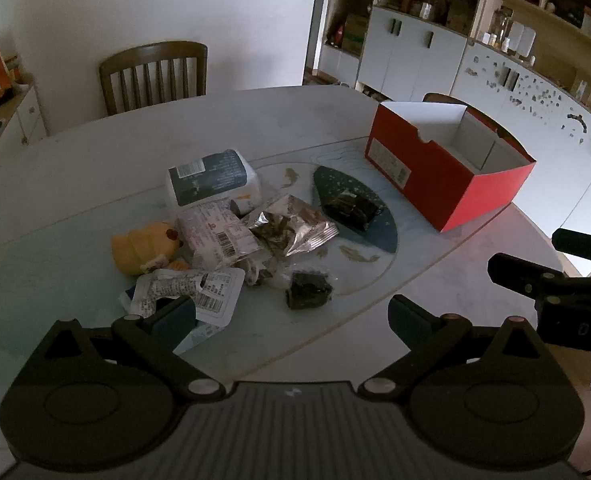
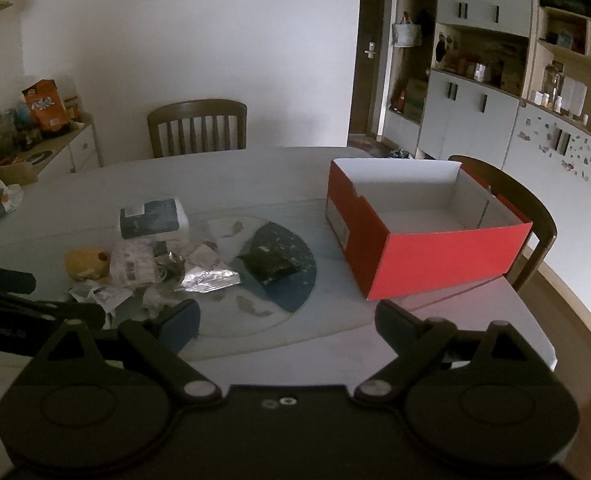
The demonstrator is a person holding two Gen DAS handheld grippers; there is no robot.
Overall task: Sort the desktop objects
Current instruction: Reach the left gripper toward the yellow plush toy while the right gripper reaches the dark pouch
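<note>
Crinkled shiny foil wrapper [image 1: 295, 226]; matt cardboard box [image 1: 447, 172]

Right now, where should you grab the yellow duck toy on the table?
Grip the yellow duck toy across its round body, coming down from above on its open left side. Wrappers crowd its right side, so that way looks blocked. The left gripper is nearest and already wide open.

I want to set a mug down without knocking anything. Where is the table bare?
Bare: the table's far side toward the wooden chair, and the near strip between the red box and the right gripper. Crowded: the wrapper pile around the yellow toy.
</note>
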